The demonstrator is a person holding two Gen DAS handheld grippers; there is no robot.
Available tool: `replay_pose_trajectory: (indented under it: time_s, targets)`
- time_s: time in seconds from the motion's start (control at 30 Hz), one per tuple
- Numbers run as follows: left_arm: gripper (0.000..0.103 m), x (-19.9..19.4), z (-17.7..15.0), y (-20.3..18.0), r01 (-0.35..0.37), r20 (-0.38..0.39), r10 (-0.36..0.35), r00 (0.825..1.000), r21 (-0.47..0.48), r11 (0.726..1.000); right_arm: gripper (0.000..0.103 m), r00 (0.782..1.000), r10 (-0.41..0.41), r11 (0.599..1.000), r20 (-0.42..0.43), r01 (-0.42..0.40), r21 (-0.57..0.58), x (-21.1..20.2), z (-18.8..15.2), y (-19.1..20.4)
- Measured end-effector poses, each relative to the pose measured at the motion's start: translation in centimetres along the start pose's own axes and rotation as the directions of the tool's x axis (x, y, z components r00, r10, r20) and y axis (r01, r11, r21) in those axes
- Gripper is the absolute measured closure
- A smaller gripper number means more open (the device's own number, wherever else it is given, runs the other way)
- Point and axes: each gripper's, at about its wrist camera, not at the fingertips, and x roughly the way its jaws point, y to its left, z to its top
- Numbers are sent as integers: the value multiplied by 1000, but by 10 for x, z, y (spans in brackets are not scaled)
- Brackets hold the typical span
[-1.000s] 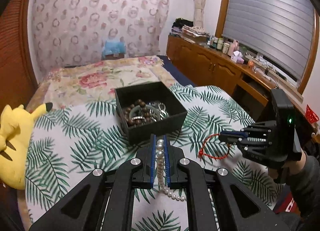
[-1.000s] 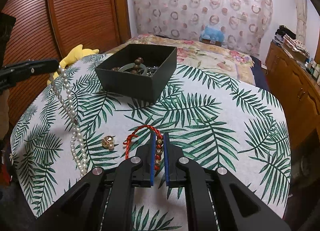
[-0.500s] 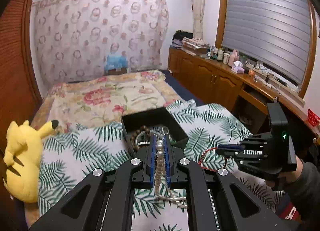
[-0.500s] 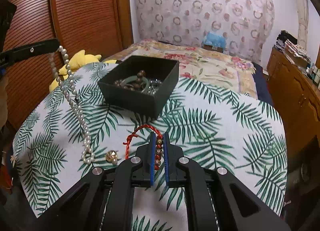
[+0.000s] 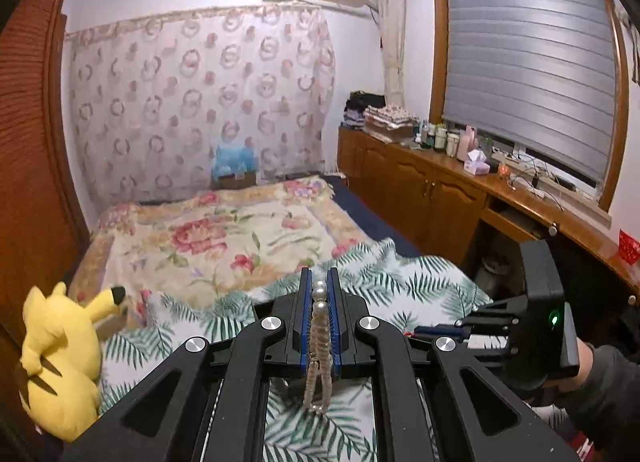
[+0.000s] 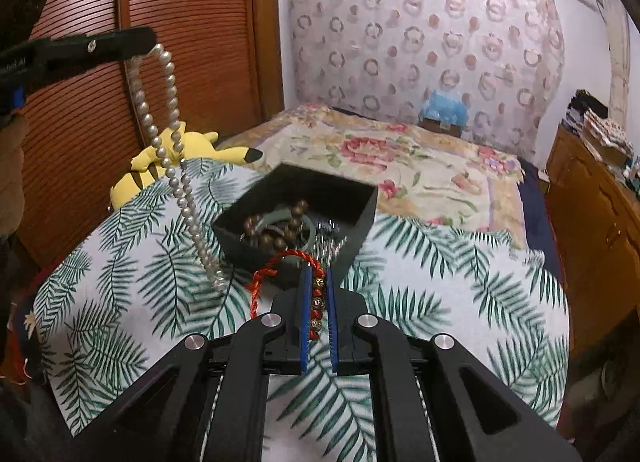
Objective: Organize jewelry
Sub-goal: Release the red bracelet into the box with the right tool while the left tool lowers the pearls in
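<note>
Pearls now hang clear of the cloth: the pearl necklace (image 6: 173, 149), which a second ago trailed on the leaf-print cloth (image 6: 420, 286), dangles as a doubled strand from the left gripper (image 5: 319, 304) at the upper left of the right wrist view, its lowest beads just left of the black box (image 6: 340, 197) near frame centre. That lift suggests the strand is ready to be carried over the box and lowered in. The left jaws are closed to a narrow slit on the pearls, with two beads showing at the tips. The right gripper (image 6: 319, 302) has also risen, its jaws pinched on the red cord bracelet (image 6: 288, 266), whose loop stands in front of the box's near wall. Inside the box lie brown wooden beads (image 6: 276, 225), a pale green bangle (image 6: 280, 217) and something silvery, too blurred to name. Only the right wrist view shows the box and the strand's full drop; the left wrist view, tilted up toward the bed (image 5: 224, 234), hides the box behind its own fingers but shows the yellow plush toy (image 5: 60, 358) at lower left and the right gripper's body at lower right
</note>
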Motion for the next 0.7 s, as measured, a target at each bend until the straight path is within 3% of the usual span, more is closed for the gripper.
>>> replay_pose_trajectory:
  time_s: [0.4, 0.7]
  targets:
    - [96, 7, 45, 4, -20, 71, 18, 997, 25, 999, 95, 1000, 10, 1000, 20, -10, -8, 33, 47, -14]
    - [96, 32, 53, 5, -16, 51, 15, 999, 30, 999, 93, 997, 71, 997, -41, -70, 24, 82, 47, -15]
